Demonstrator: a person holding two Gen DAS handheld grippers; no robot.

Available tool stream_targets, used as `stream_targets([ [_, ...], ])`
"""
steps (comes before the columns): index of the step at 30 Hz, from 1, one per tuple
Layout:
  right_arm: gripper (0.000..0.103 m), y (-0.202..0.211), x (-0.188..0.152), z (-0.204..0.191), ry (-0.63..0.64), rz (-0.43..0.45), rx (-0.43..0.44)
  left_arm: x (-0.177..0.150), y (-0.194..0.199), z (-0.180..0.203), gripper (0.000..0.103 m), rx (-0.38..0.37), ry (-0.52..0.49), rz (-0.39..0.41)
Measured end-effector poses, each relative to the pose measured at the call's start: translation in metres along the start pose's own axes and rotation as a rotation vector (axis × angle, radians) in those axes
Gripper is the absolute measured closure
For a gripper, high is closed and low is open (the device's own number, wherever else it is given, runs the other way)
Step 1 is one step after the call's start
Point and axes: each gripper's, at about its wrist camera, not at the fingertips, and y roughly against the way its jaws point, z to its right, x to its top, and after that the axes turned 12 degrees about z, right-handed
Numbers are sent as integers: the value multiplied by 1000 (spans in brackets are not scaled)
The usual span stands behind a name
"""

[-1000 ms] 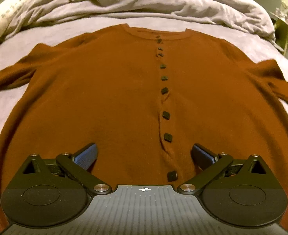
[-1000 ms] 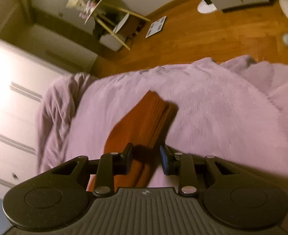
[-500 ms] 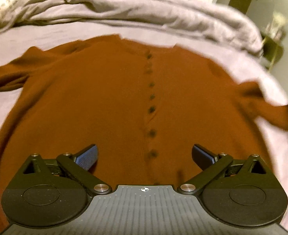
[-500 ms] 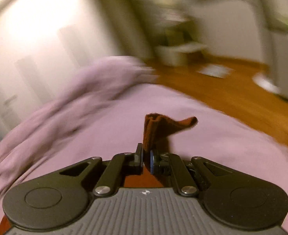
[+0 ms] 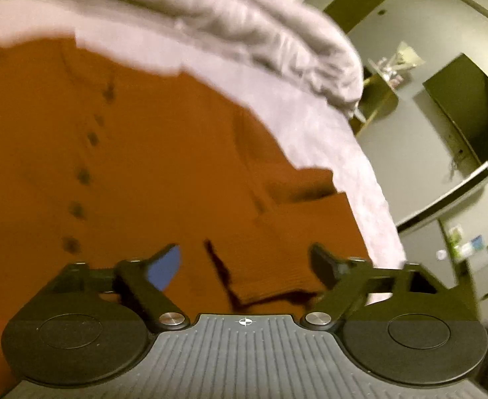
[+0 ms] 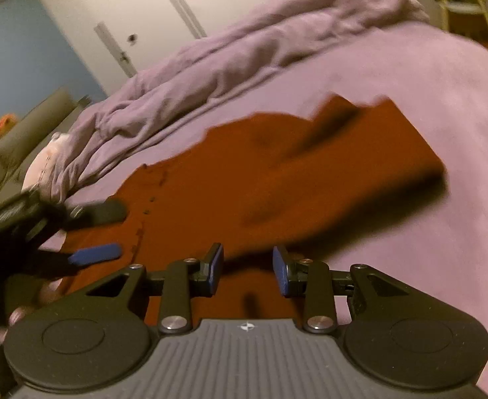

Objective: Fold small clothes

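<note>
Both tools gape empty: right tool (image 6: 247, 271) just opening, left tool (image 5: 245, 267) just narrowing over the cardigan (image 5: 144, 166); only the right view shows bare bed (image 6: 443, 99) beside its sleeve

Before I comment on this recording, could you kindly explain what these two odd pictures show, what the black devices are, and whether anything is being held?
There is no robot here: a person holds a two-finger clamp in each hand, and each clamp carries a wide-angle camera that looks along its own fingers. One picture comes from the left gripper, the other from the right gripper, which also sees the left one at its left edge. On the lilac blanket lies a rust-brown buttoned cardigan, with one sleeve folded in over the body. Crumpled bedding lies behind it. Both pairs of jaws are open; the left has just been closing, the right opening. Neither holds anything.
</note>
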Motion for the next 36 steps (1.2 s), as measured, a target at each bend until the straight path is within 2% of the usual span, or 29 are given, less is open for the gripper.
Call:
stream_targets([
  [1,70,11,-9,1,-11,2,-5,-2,-13,-5,31,-2,48,-33],
  [3,67,25,-14,13,-40,3,-13,-7,-34,-11,31,4,121,-80],
  [6,65,26,-17,22,-66,-4,-12,-13,-50,-18,33,-1,177,-79],
  [8,65,28,-21,28,-76,-12,-8,-13,-54,-18,54,-21,228,-70],
  [9,65,29,-23,29,-82,-12,-6,-13,-60,-18,84,-25,252,-86],
  [10,65,28,-24,31,-93,-11,-3,-12,-64,-17,96,-25,266,-111],
  [12,65,30,-26,31,-108,-3,2,-11,-67,-9,97,-4,240,-131],
  [14,64,31,-24,30,-119,4,6,-3,-59,5,97,14,137,-101],
  [19,59,29,-16,22,-151,13,50,38,-7,27,98,2,-50,48],
  [22,58,24,-9,11,-144,26,70,64,33,21,98,67,-166,151],
  [23,58,20,-6,7,-144,27,78,71,43,13,98,101,-188,177],
  [25,57,10,-4,-2,-141,28,98,81,57,-8,98,223,-234,225],
  [27,56,-2,-3,-8,-136,17,99,83,62,-34,97,378,-282,249],
  [29,56,-16,-2,-11,-138,2,90,79,59,-59,97,574,-348,246],
  [30,56,-24,0,-11,-144,-11,81,76,57,-72,97,633,-351,234],
  [31,56,-31,1,-10,-163,-24,76,73,55,-84,97,652,-329,211],
  [32,56,-35,0,-9,-180,-32,77,70,54,-97,97,637,-284,188],
  [34,56,-45,3,-6,-212,-37,58,64,57,-117,96,571,-189,175],
  [35,56,-48,3,-6,-216,-34,53,64,59,-121,91,546,-170,182],
  [36,56,-52,4,-4,-228,-32,47,64,61,-125,79,527,-157,197],
])
